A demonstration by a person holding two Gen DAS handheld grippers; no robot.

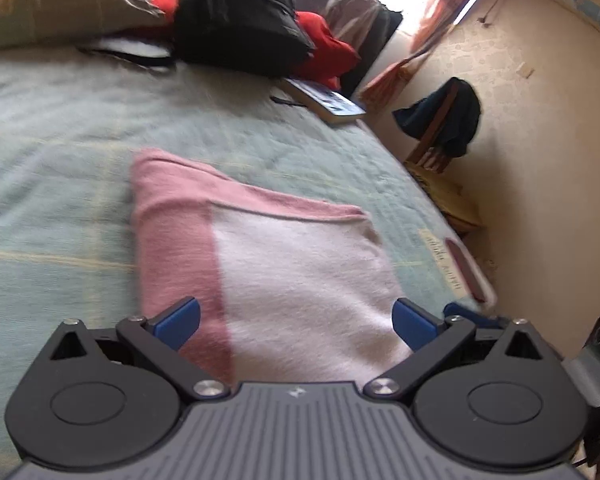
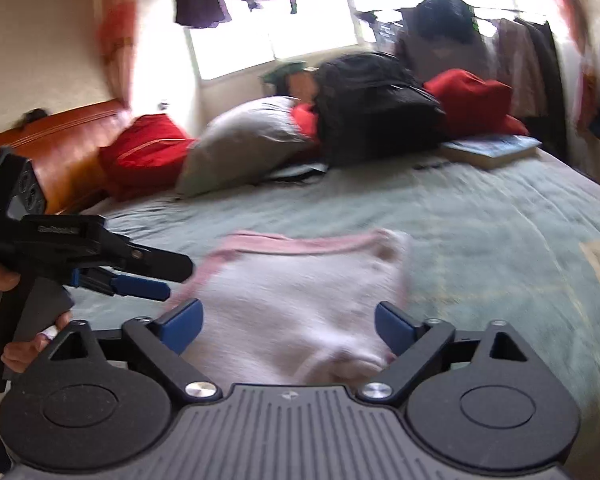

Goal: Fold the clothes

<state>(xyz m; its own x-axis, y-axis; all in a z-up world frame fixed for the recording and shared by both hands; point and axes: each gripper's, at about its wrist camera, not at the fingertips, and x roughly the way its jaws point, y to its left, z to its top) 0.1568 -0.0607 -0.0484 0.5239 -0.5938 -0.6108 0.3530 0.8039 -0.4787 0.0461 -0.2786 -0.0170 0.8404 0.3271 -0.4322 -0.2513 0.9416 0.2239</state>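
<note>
A folded pink and white garment lies flat on the pale green bedspread, near the bed's right edge. My left gripper hovers over the garment's near end with its blue pads wide apart and nothing pressed between them. In the right wrist view the same garment lies just ahead of my right gripper, which is open above the near hem. My left gripper also shows from the side there, in a person's hand, at the garment's left edge.
A black backpack, a grey pillow, red cushions and a book lie at the head of the bed by a wooden headboard. A chair draped with dark clothes stands beyond the bed's right edge.
</note>
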